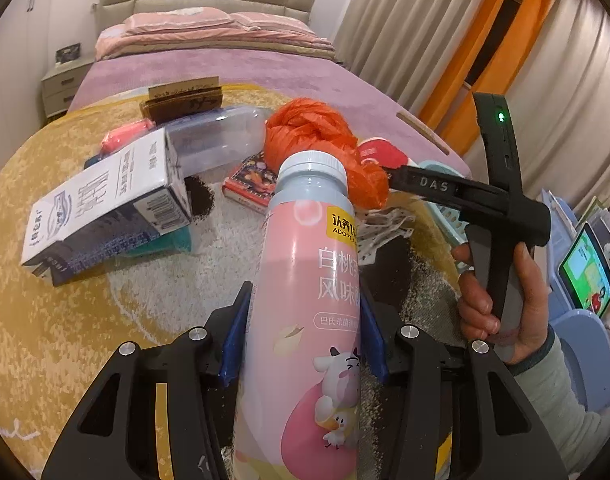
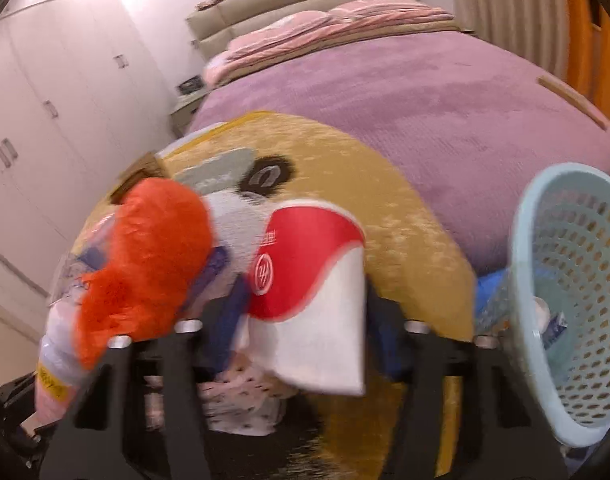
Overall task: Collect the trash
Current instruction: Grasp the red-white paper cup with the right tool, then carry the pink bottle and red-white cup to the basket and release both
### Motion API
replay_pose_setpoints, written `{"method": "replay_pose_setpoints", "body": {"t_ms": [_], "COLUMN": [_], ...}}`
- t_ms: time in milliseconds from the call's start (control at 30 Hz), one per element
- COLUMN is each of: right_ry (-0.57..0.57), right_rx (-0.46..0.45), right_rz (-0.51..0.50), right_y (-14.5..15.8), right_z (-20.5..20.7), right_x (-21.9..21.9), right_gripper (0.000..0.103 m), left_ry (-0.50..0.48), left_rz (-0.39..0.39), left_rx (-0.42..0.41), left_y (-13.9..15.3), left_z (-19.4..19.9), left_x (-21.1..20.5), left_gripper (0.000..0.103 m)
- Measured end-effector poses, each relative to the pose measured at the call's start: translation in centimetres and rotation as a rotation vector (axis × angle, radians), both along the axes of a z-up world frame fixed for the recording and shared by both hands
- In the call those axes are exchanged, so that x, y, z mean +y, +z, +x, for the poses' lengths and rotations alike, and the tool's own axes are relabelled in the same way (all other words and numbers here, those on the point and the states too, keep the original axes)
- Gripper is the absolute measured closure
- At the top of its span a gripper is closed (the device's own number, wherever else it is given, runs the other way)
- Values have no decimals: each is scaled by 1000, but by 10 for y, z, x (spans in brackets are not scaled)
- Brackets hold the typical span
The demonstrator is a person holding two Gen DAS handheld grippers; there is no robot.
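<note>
Looking through the left wrist cam first: the left gripper (image 1: 305,336) has its blue pads squeezed onto a pink yogurt-drink bottle (image 1: 305,300), grey cap pointing away from the camera. The bottle's base runs off the bottom edge and its label is only partly readable. Behind it on the yellow rug (image 1: 37,320) sit a tipped milk carton (image 1: 109,208), a clear plastic bottle (image 1: 217,136) lying down, a small colourful book (image 1: 253,180) and a crumpled orange plastic bag (image 1: 325,140). The right gripper (image 1: 397,178) comes in from the right, held by a hand (image 1: 493,288); its tips sit right against the orange bag, but the bottle cap and bag hide them, so I can't tell from here what they're doing.

Right wrist cam is motion-blurred. The jaws are partly spread, and a red-and-white paper packet (image 2: 305,288) lies between the fingers; the left pad seems to meet its edge, but honestly the blur makes real contact impossible to call. The orange bag fills the left side, covering most of the pink bottle. A light blue perforated basket (image 2: 565,300) is cut off at the right edge, something whitish inside, unclear what. Some spotted fabric under the packet is mostly hidden.
</note>
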State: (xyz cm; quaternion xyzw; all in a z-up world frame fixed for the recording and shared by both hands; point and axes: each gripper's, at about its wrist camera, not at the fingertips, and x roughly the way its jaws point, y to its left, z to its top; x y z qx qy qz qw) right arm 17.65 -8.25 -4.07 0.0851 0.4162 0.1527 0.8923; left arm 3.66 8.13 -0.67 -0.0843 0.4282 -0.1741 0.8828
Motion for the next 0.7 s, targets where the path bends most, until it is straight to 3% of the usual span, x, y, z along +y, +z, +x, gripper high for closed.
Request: {"method": "replay_pose_setpoints", "body": {"t_ms": [100,700], "right_ry": [-2,-201], "right_rx": [-40,-281], "right_rz": [2,4], "right_y": [9,86], "right_z": [-12,-67], "right_x": [0,-81], "right_gripper": [74,75], "left_ry": [-10,-136], "left_rz": [1,-20], "left_rx": [-18,-138], "left_y": [5,54], "left_z": [0,26], "left_x": [-5,-72], "left_gripper": [56,56]}}
